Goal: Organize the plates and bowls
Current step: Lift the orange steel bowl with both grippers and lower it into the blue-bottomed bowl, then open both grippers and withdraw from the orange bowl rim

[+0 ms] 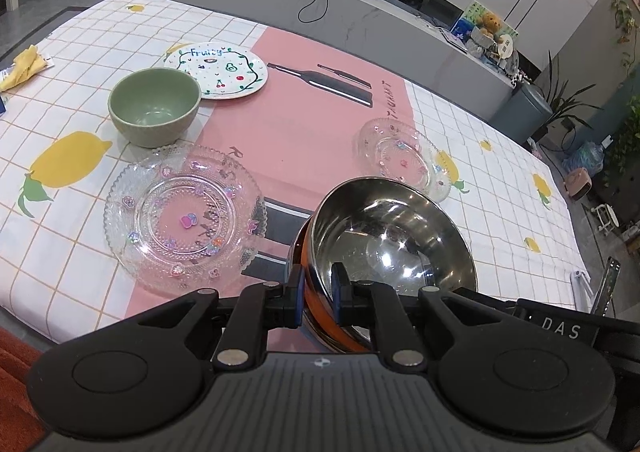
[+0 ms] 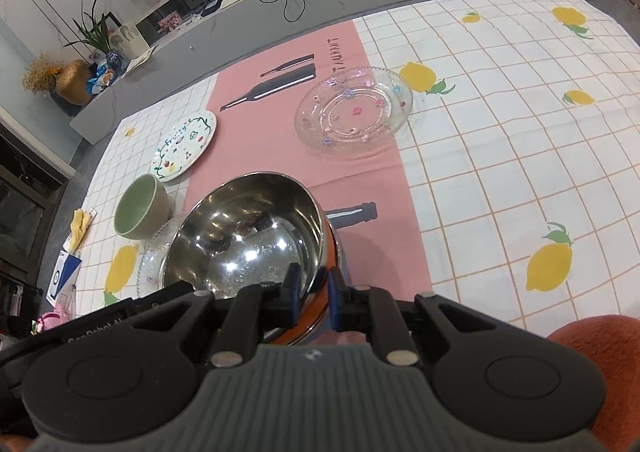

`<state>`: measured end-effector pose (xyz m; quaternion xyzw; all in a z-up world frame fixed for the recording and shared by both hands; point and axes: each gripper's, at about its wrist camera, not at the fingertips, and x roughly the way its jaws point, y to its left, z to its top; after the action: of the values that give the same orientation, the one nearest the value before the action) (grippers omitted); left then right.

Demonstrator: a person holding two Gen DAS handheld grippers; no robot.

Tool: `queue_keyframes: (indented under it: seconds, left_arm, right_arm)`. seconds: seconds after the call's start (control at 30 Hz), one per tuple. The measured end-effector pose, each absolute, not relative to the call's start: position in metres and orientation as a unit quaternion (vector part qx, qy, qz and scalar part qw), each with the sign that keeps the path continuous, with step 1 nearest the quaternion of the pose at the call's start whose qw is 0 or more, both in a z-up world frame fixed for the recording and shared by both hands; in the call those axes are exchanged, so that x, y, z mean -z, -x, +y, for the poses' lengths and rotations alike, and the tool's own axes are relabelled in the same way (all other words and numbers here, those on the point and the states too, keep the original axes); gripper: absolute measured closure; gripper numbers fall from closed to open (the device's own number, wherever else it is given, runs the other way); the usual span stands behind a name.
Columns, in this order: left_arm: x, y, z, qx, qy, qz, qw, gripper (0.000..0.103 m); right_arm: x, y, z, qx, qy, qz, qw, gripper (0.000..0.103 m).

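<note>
Steel bowl (image 1: 394,236): light, stiff, slippery; both grippers' fingers (image 1: 298,284) (image 2: 334,292) pinch opposite rims; best hold there.

The left tool (image 1: 316,292) is angled steeply downward, its jaws nearly closed; the right tool (image 2: 310,292) is pitched likewise, jaws clamped narrow.

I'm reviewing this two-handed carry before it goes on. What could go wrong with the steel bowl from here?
1. Both the left gripper and right gripper pinch only the thin rim of the steel bowl; the smooth metal could slip or tilt.
2. Glass plates lie close on either side; lowering off-target could knock one.
</note>
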<state>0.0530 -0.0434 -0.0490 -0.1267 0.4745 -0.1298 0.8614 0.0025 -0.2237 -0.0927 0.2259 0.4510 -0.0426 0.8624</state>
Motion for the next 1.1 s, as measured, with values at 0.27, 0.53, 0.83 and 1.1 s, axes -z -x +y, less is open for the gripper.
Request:
queue_keyframes:
  seconds: [0.27, 0.53, 0.83, 1.1]
  left_arm:
    - [0.051, -0.055, -0.042, 0.132, 0.127, 0.480, 0.858, 0.085]
    - [0.051, -0.055, -0.042, 0.136, 0.127, 0.479, 0.858, 0.083]
    - [0.020, -0.055, -0.033, 0.139, 0.120, 0.437, 0.880, 0.074]
    - [-0.014, -0.071, -0.018, 0.141, 0.101, 0.398, 0.901, 0.073]
  right_arm:
    - [0.095, -0.004, -0.221, 0.047, -0.220, 0.454, 0.862, 0.092]
    - [0.095, -0.004, -0.222, 0.043, -0.225, 0.453, 0.862, 0.087]
    - [0.075, 0.000, -0.213, 0.034, -0.221, 0.428, 0.876, 0.072]
    - [0.054, -0.018, -0.193, 0.010, -0.217, 0.411, 0.885, 0.067]
